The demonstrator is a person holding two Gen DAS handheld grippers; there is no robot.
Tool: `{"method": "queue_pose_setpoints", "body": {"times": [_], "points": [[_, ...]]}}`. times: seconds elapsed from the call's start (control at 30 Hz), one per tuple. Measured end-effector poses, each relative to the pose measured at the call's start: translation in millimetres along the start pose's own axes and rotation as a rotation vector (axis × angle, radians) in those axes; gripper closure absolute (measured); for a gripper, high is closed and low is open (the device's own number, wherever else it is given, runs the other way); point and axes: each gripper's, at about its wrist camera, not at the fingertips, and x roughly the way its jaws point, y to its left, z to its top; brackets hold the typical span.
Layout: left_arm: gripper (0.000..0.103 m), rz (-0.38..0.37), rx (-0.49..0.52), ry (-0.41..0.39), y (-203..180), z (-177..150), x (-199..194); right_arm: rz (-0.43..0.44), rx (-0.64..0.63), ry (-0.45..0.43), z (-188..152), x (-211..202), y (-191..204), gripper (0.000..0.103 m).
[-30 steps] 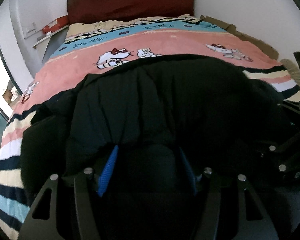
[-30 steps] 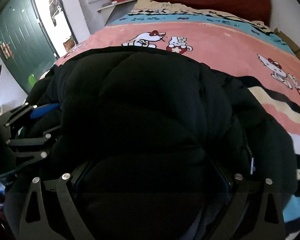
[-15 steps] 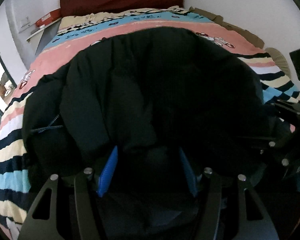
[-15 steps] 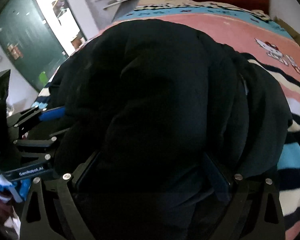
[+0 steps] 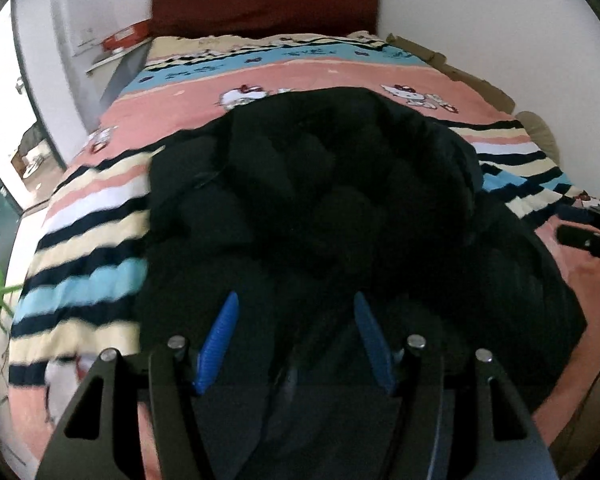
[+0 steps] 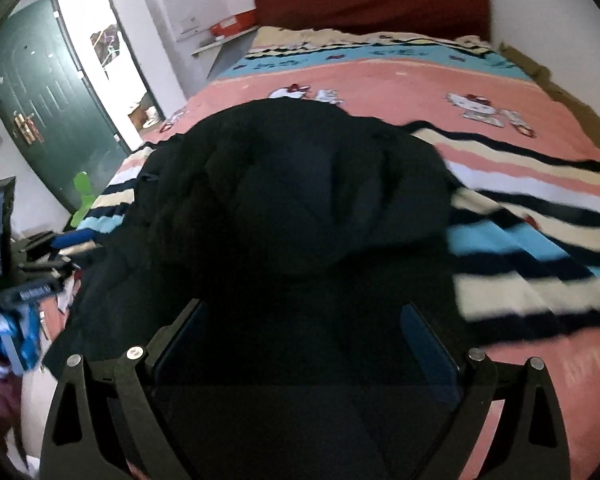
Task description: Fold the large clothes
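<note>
A black puffy jacket [image 5: 320, 200] lies in a bulky heap on the striped cartoon blanket [image 5: 100, 240]. Its near edge runs down between the blue pads [image 5: 220, 336] of my left gripper [image 5: 296, 320]. Those jaws are opening, with dark fabric still filling the gap. In the right wrist view the jacket [image 6: 300, 184] likewise fills the space between the wide-set fingers of my right gripper [image 6: 300, 320], which is shut on it. The left gripper [image 6: 40, 264] shows at that view's left edge. The right gripper [image 5: 588, 240] shows at the left view's right edge.
The bed's dark red headboard [image 5: 264, 4] stands against the far wall. A shelf with a red box [image 5: 124, 40] is at the bed's far left corner. A green door [image 6: 48, 100] stands open on the left. Bare blanket [image 6: 520, 220] stretches right of the jacket.
Both grippers have drawn back and up with the jacket's edge. The raised bulge of jacket has sunk onto the bed, and more of the blanket now shows around it.
</note>
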Motion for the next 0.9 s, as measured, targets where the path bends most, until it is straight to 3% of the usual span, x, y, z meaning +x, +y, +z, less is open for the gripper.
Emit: {"method": "queue_pose_setpoints", "body": {"times": [0.17,0.27,0.47,0.73,0.9], "points": [[0.038,-0.012,-0.108,0.000,42.7,-43.7,-32.2,-0.058,0.055,0.012,-50.1,-37.3,-37.1,0.007],[0.038,-0.064,-0.185,0.012,69.6,-72.8,-39.8,-0.084,0.091,0.050,-79.1,-44.8,-57.0,0.007],[0.038,-0.141,-0.300,0.028,97.6,-119.2,-45.1,-0.061,0.194,0.082,-119.0,-44.7,-85.9,0.007],[0.038,-0.172,-0.466,0.070,131.2,-154.6,-33.8,-0.006,0.221,0.105,-132.4,-20.7,-84.9,0.007],[0.038,-0.283,-0.601,0.081,147.1,-173.0,-17.1,0.040,0.270,0.126,-136.0,0.1,-90.9,0.007]]}}
